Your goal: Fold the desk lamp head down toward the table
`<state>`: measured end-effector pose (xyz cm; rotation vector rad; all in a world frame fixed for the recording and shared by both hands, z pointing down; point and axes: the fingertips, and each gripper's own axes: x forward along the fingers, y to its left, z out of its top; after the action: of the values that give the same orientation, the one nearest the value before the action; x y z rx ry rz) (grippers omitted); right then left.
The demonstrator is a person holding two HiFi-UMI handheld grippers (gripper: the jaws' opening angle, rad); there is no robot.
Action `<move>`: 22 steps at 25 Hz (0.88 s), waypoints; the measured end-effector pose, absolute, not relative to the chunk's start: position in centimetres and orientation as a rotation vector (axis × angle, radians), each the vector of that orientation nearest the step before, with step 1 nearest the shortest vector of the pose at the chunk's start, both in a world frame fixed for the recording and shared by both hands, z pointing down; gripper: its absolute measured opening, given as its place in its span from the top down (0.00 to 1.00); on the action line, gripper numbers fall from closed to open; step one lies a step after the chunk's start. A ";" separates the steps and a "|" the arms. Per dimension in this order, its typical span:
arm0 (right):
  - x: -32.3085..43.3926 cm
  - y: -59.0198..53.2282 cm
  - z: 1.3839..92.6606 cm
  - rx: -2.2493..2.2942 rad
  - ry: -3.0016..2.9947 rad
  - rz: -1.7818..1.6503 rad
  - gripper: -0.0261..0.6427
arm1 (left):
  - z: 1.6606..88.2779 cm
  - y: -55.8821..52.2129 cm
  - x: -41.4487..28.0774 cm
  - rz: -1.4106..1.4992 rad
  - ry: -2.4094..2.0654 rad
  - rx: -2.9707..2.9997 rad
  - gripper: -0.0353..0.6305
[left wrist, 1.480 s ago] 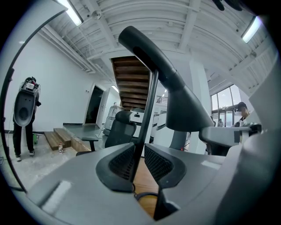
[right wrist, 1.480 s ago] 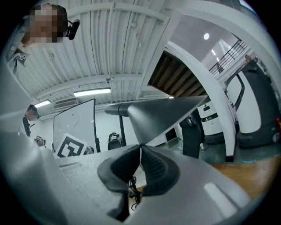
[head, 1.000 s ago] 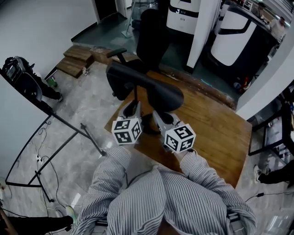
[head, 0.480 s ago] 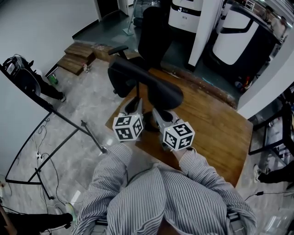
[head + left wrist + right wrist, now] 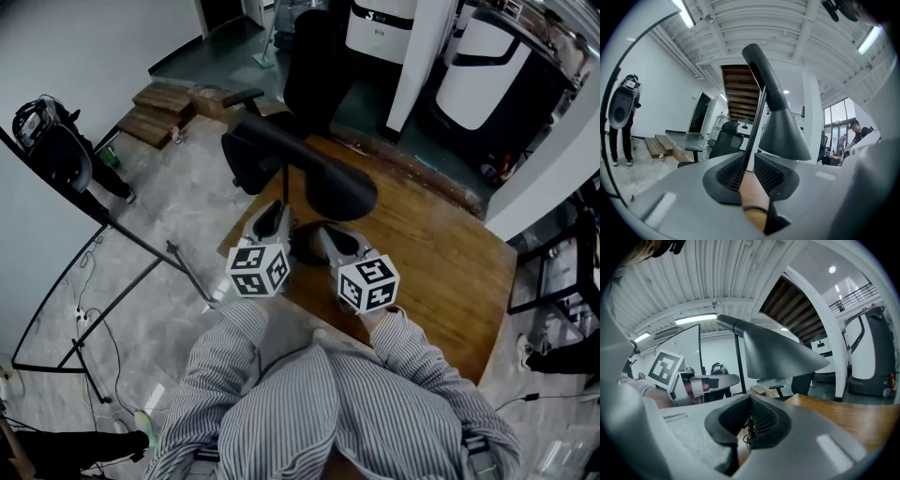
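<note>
A black desk lamp stands on the wooden table (image 5: 441,272). Its long cone head (image 5: 309,173) is raised on a thin stem (image 5: 284,192) above a round base (image 5: 302,246). My left gripper (image 5: 278,212) points level at the stem. In the left gripper view the stem (image 5: 757,126) runs up between the pads of the left gripper (image 5: 747,168), under the head (image 5: 780,117). Those jaws are opening slightly with the stem against them. My right gripper (image 5: 324,234) is low beside the base, below the head (image 5: 773,355). The right gripper (image 5: 751,416) has its pads together, a cord showing beyond them.
A black office chair (image 5: 314,66) stands past the table's far edge. A dark stand with thin legs (image 5: 66,159) is on the floor at left. Wooden steps (image 5: 159,108) lie far left. White machines (image 5: 478,66) line the back right.
</note>
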<state>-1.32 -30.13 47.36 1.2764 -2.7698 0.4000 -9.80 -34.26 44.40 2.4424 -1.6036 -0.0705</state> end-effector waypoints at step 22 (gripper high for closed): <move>-1.3 -21.2 49.7 1.221 -2.766 0.431 0.96 | 48.5 -22.1 -7.8 0.010 -1.473 2.388 0.94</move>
<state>-1.35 -21.23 49.70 1.2210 -2.7660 0.4313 -7.81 -22.11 48.49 2.3881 -1.4726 0.0098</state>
